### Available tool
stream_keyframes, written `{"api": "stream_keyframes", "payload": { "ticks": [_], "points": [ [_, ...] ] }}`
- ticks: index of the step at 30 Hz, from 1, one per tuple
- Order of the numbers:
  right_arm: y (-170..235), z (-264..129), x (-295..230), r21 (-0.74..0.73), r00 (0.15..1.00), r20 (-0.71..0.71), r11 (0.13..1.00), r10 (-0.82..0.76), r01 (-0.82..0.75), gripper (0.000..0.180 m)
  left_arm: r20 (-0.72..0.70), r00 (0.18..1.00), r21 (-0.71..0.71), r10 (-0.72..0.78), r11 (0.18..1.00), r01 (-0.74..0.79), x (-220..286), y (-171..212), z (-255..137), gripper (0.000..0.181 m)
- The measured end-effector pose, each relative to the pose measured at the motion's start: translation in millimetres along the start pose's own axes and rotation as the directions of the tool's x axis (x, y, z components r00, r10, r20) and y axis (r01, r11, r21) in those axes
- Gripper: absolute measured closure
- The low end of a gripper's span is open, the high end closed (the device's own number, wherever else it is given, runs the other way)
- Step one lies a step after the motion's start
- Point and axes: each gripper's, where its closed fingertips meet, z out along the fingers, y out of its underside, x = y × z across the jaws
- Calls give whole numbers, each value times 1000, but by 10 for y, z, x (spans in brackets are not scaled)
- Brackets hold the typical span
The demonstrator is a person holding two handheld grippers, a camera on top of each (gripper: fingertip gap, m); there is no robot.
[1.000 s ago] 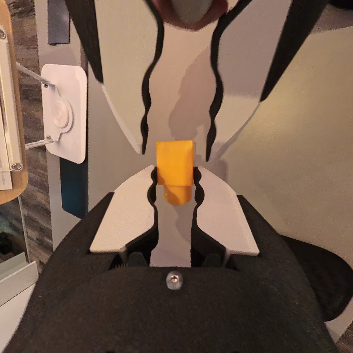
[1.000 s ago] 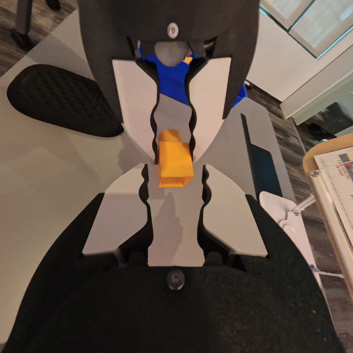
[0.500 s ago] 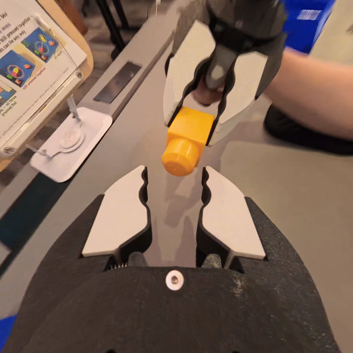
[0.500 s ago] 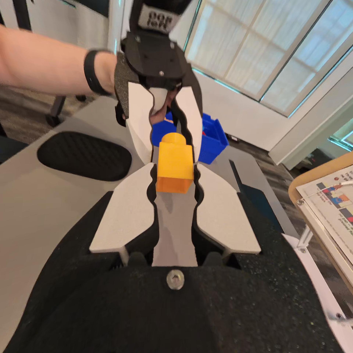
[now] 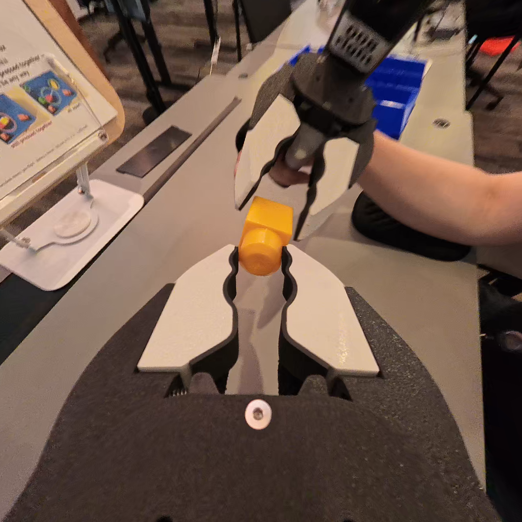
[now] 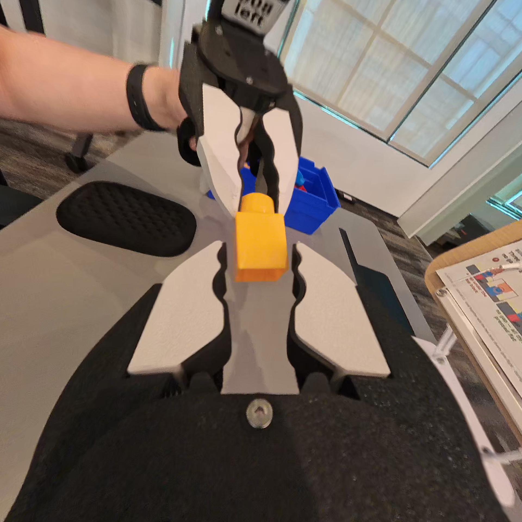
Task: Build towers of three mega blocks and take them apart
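Biggest thing first: the grey bench (image 5: 175, 226) had no tower standing on any part I could see, so my read was that the build (or teardown) was mid-way at best, with only one block in play. A blue bin (image 6: 310, 209) sat at the far edge with a few more pieces inside, too hidden to count.

The left claw (image 5: 260, 251) was clamped on the round stud of the orange block (image 5: 267, 234), which hung in the air above the bench. The right claw (image 6: 258, 248) was spread open, its fingers either side of the block's square body but not touching it.

The block's long axis ran straight between the two claws, stud pointing at the left one, hollow bottom facing the right. Looked like a handover to me; stacking was all left to do.
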Motion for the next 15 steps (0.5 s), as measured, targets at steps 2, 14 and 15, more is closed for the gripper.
{"api": "stream_keyframes", "payload": {
  "ticks": [2,14,15],
  "points": [
    [56,23,3,-91,999,-27,995,-38,36,127,19,1000,-81,21,997,-20,-43,44,14,152],
    [350,250,-28,-483,979,-50,863,-197,149,138,56,988,-366,143,924,-113,-29,209,116,152],
    [380,250,-51,-485,984,-29,864,-173,137,142,67,987,-349,146,930,-114,-32,203,120,149]
  ]
}}
